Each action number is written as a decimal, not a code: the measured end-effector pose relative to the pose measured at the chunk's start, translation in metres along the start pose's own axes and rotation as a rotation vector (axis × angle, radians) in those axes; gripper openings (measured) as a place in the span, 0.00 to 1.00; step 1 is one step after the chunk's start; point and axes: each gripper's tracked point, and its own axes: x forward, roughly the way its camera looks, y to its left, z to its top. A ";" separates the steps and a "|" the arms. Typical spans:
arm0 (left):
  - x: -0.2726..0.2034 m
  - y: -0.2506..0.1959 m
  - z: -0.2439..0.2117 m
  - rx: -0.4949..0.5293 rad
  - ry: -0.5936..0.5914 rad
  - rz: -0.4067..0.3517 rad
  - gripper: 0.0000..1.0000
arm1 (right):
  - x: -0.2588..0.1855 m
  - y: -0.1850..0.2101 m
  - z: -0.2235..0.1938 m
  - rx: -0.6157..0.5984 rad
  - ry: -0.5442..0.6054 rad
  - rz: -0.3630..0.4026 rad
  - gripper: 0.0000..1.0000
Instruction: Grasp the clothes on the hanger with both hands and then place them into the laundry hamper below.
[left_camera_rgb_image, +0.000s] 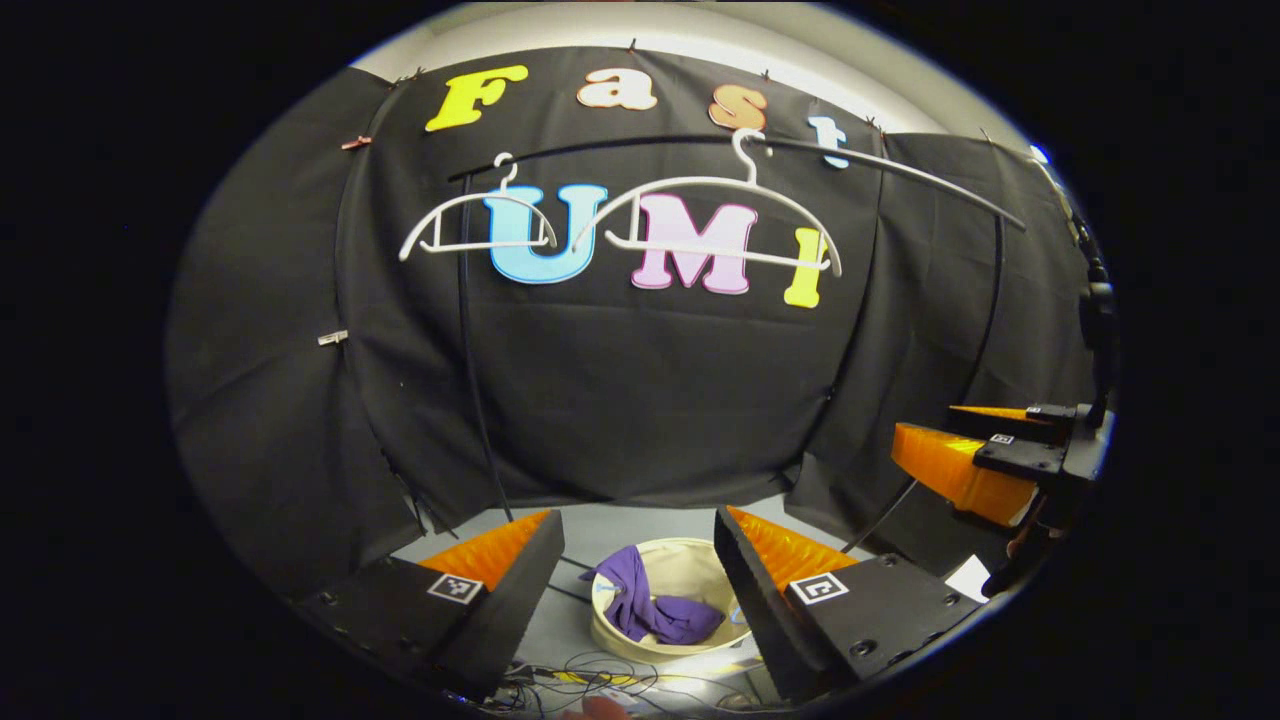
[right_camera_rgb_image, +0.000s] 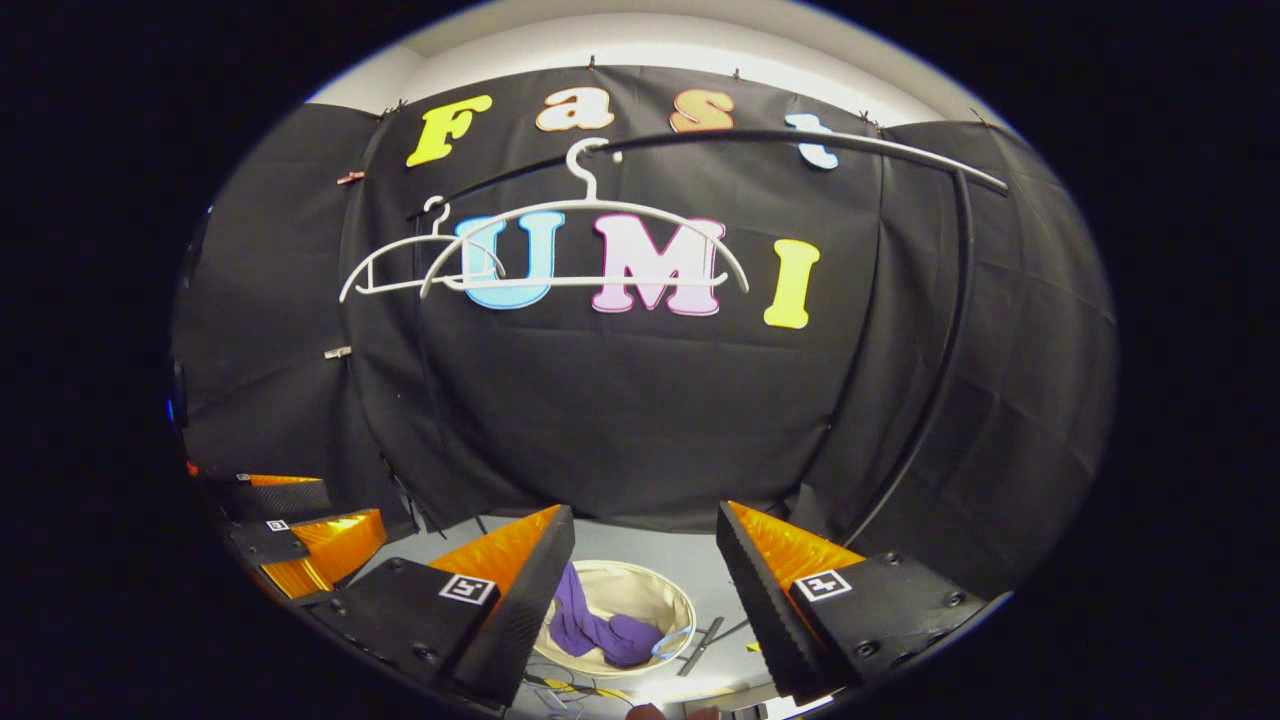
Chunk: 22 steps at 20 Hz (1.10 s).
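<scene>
- Purple cloth (left_camera_rgb_image: 655, 605) lay crumpled in the round cream hamper (left_camera_rgb_image: 690, 556), at 6 o'clock in both views, partly over its rim.
- Two white plastic hangers (left_camera_rgb_image: 718, 215) hung bare on the dark rail (left_camera_rgb_image: 900, 165), at 12 o'clock.
- Left gripper (left_camera_rgb_image: 640, 560) and right gripper (right_camera_rgb_image: 645, 555) were released, fingers spread wide, holding nothing.
- Placing looked done; the next move probably called only for pulling back.

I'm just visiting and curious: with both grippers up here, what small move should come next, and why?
Probably just draw both back and stop. The purple garment already lies in the hamper, both hangers hang bare, and the left gripper and right gripper are open and hold nothing.
</scene>
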 end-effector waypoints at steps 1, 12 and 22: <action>-0.007 -0.002 0.011 -0.005 -0.023 0.000 0.95 | -0.005 -0.002 0.010 0.001 -0.021 -0.003 0.93; -0.090 -0.017 0.078 -0.042 -0.222 0.076 0.95 | -0.068 -0.007 0.093 -0.037 -0.242 0.033 0.93; -0.144 -0.032 0.101 -0.050 -0.333 0.102 0.92 | -0.091 -0.004 0.138 -0.110 -0.423 0.033 0.96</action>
